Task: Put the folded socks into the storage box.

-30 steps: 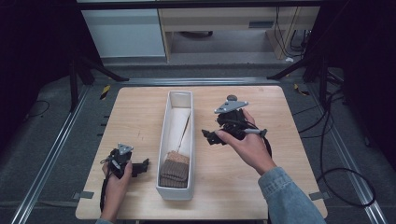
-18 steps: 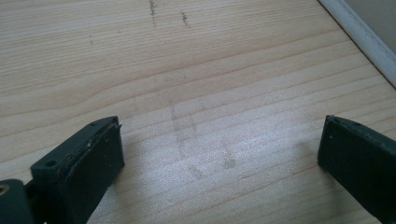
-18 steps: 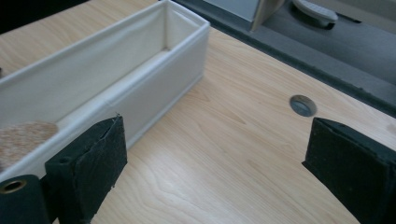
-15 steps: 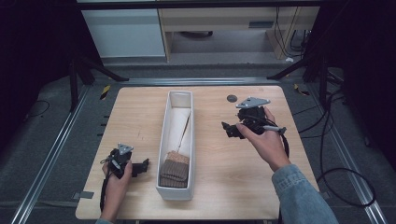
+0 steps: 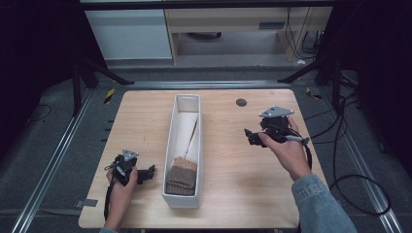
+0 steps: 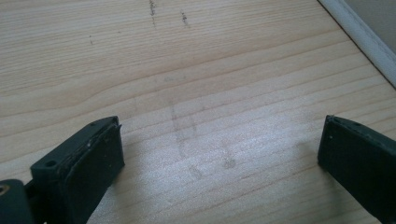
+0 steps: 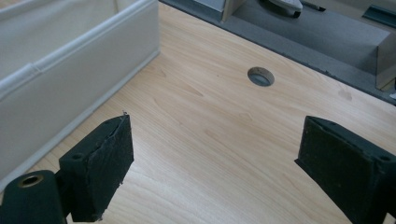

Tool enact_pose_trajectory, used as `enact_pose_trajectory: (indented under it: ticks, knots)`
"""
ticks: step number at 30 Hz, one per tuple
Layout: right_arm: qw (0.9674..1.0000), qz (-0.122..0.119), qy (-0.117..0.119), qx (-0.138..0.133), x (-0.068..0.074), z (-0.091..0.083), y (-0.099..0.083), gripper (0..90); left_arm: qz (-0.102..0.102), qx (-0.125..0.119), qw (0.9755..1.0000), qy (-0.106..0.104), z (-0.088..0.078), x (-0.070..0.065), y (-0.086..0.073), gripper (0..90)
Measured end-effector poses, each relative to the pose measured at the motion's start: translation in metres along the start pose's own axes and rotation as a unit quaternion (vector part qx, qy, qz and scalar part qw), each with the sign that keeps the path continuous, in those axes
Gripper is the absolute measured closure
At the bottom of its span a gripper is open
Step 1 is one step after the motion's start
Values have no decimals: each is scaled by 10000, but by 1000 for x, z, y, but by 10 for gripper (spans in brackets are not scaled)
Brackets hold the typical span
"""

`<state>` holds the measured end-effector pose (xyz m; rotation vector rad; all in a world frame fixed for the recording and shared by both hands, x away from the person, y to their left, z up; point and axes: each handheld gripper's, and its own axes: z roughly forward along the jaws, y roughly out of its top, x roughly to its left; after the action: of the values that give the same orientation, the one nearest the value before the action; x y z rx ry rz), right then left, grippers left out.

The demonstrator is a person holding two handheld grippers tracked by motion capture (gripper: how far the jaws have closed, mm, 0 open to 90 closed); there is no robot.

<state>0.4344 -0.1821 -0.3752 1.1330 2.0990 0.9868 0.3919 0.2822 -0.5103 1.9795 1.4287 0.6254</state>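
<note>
Bin (image 5: 184, 145), long axis fore-aft, between both grippers; sock (image 5: 181, 175) at near end, closer to left gripper (image 5: 148, 172). Right gripper (image 5: 248, 136) narrowing slightly; both empty, jaws apart.

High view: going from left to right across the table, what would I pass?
Left gripper in a hand → long white bin with a folded brown knit cloth → round hole in the tabletop → right gripper, empty.

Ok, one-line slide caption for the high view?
Both grippers, left and right, open beside the white bin holding a brown sock.
</note>
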Motion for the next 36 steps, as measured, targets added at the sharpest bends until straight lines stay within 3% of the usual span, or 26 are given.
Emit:
enact_pose_trajectory:
  ticks: [4,17,36]
  knots:
    - [9999,-3,-86,74,-5,3,-12,121,0,0,10000,0,0,0,0,0]
    - [9990,265,-48,350,-14,18,-51,161,0,1,10000,-3,0,0,0,0]
    - [9966,575,93,588,-2,47,-90,132,4,-3,10000,4,0,0,0,0]
